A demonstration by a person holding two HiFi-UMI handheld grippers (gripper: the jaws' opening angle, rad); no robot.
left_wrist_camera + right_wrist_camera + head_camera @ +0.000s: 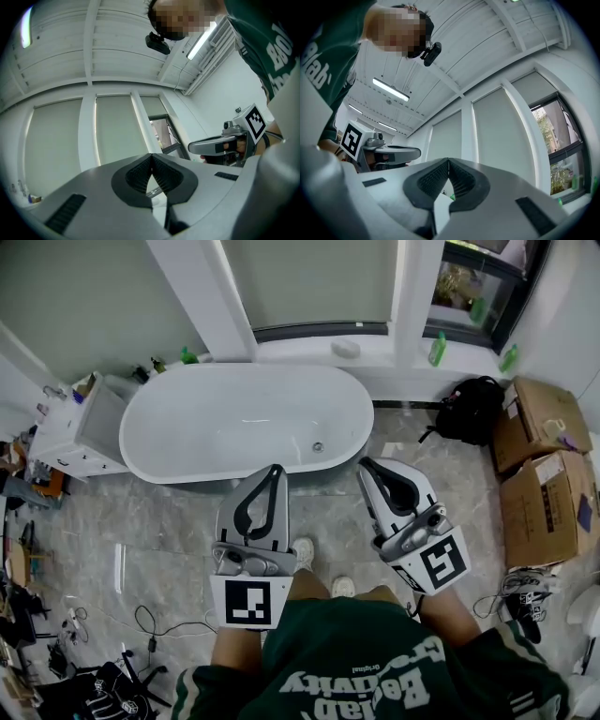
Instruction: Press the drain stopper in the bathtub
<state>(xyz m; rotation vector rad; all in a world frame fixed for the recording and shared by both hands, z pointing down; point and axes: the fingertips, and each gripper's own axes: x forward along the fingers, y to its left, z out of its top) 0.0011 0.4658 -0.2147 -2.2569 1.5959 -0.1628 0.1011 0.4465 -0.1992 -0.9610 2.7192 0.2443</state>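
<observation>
We saw a glossy white oval bathtub [234, 427] with a small silver round drain stopper [318, 446]. The grey stone floor [159, 531] was veined in paler streaks. Our left gripper [274, 471] and right gripper [367, 465] were light grey with black ribbed pads [138, 176] and black-and-white square markers. Our dark green fabric jersey [356, 662] was lettered in white. We noted brown cardboard boxes [544, 493], a black fabric backpack [473, 409] and a green plastic bottle [437, 348].

We stand before the bathtub [216, 427], w/ the drain stopper [318, 446] in it toward its right end. Cabinet [80, 432] just left of tub. Backpack [472, 409] on floor at its right, boxes [544, 474] further right. Sill [300, 351] behind tub w/ bottles [437, 348] on it. Left gripper [275, 469] & right gripper [367, 465] side by side btw us & tub.
</observation>
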